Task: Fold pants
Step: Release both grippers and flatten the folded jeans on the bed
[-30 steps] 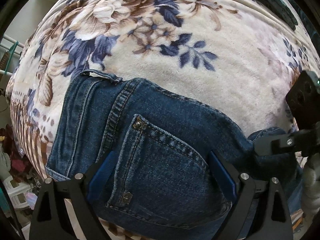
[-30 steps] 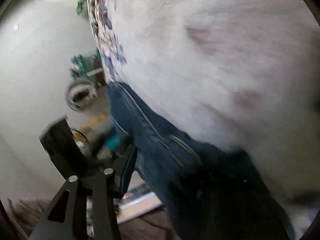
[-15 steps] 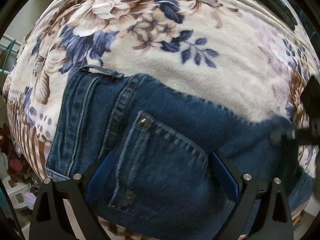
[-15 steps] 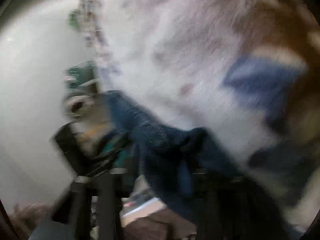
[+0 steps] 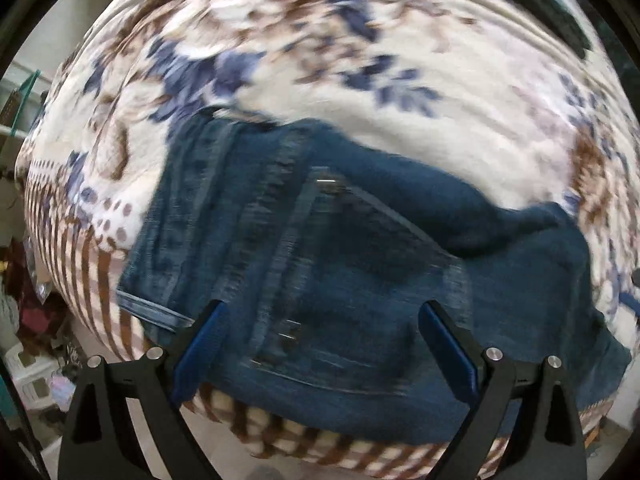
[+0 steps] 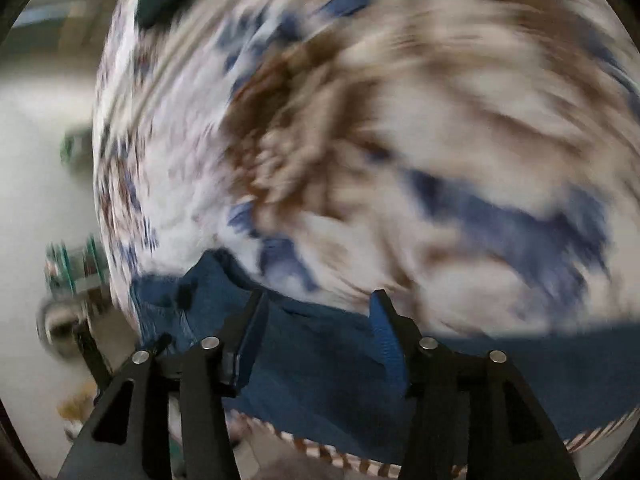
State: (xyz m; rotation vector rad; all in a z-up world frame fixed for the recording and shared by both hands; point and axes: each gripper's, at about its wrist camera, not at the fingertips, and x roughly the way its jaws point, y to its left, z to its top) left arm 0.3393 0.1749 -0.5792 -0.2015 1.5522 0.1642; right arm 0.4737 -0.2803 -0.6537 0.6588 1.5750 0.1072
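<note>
Denim, dark blue, lies on a floral blanket (image 5: 400,56) spread over a bed: the pants (image 5: 340,280) sit near the front edge of it, back pocket (image 5: 352,280) up and waistband toward the left. They look already doubled into a short stack, and a raised roll of cloth runs across the right part, so I judge the fold is well on but not yet flattened or squared; how many folds remain cannot be told through the blur.

The left gripper (image 5: 320,344) hangs wide open over the pocket, its blue-padded fingers apart and holding nothing. The right gripper (image 6: 316,328) is also spread, over the denim at the pile's other end, with no cloth between its fingers as far as the smeared view shows.

As to room, the blanket beyond the pants is broad and bare, so the stack could be shifted farther from the edge. The front hem of the blanket is close under the pile, and clutter (image 5: 28,320) stands off the bed on the left.
</note>
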